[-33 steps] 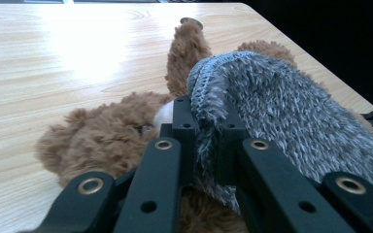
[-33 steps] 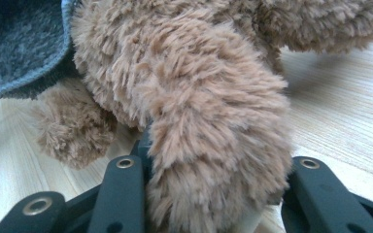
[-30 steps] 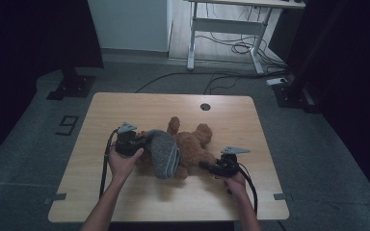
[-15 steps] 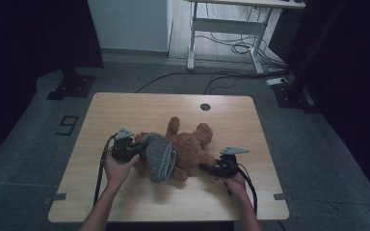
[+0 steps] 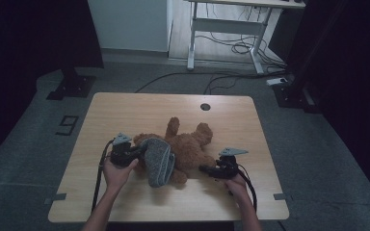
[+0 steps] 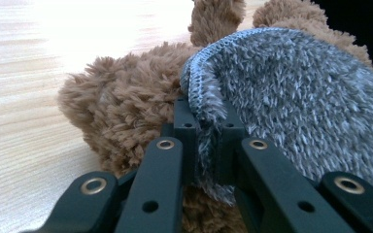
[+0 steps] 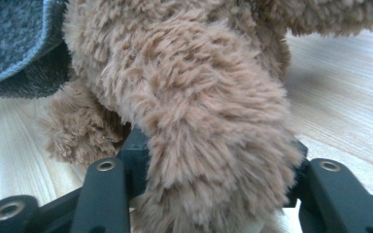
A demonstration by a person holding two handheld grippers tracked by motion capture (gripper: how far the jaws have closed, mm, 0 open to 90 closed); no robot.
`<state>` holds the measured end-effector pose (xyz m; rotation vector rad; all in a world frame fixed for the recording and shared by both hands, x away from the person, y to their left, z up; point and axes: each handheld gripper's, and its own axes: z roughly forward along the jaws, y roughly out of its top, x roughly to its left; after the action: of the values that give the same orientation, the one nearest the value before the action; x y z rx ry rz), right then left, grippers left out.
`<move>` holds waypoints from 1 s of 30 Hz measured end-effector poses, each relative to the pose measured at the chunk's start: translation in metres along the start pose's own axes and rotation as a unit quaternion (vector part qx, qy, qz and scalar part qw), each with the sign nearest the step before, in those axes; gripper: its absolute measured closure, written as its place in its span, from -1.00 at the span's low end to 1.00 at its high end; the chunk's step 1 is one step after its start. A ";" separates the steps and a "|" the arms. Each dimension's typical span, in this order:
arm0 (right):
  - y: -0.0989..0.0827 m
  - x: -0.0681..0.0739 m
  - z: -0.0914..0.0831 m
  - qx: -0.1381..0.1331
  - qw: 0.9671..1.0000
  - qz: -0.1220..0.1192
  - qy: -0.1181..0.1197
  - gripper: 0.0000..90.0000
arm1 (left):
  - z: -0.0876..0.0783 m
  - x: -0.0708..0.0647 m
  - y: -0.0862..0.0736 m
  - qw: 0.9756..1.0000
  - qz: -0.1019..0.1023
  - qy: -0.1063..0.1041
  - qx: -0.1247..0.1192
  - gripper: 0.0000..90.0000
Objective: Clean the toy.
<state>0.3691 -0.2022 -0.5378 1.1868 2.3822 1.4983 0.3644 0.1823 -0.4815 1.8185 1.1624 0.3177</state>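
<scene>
A brown teddy bear (image 5: 190,144) lies on its back in the middle of the wooden table (image 5: 125,110). A grey fuzzy cloth (image 5: 158,156) is draped over its left part. My left gripper (image 5: 134,153) is shut on the stitched edge of the grey cloth (image 6: 296,97), right against the bear's fur (image 6: 121,111); the hem is pinched between the jaws of the left gripper (image 6: 206,126). My right gripper (image 5: 207,169) sits at the bear's right side. Its jaws have just been opening, and a plump furry limb (image 7: 209,121) of the bear stands between them in the right gripper (image 7: 216,150), looking unsqueezed.
A round cable hole (image 5: 205,107) sits near the table's far edge. Bare wood lies beyond the bear and along the near edge. A desk frame (image 5: 221,29) with cables stands on the floor behind the table.
My left gripper has come slightly toward the near edge and lower, with the grey cloth's edge in it. The right hand has stayed in place.
</scene>
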 end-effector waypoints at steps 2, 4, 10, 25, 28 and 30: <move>0.001 0.001 -0.002 -0.003 1.000 -0.003 -0.008 0.00 | 0.000 0.000 -0.003 1.000 -0.001 -0.002 -0.002 0.85; 0.001 0.002 -0.003 -0.008 1.000 -0.001 -0.013 -0.04 | 0.000 0.000 -0.005 1.000 -0.004 -0.004 -0.005 0.85; 0.004 0.001 -0.012 -0.025 1.000 0.001 -0.006 -0.14 | -0.001 -0.001 -0.007 1.000 -0.005 -0.007 -0.006 0.85; 0.046 0.012 0.011 -0.013 1.000 -0.011 -0.018 -0.63 | -0.008 -0.006 -0.020 1.000 -0.008 -0.014 -0.009 0.85; 0.048 0.011 0.023 -0.003 1.000 -0.006 0.008 -0.70 | -0.009 -0.004 -0.023 1.000 -0.011 -0.017 -0.009 0.85; 0.046 0.011 0.030 0.009 1.000 -0.002 0.022 -0.78 | -0.009 -0.004 -0.024 1.000 -0.015 -0.020 -0.010 0.85</move>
<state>0.4005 -0.1634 -0.5131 1.1645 2.4304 1.5214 0.3431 0.1874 -0.4948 1.7801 1.1538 0.2747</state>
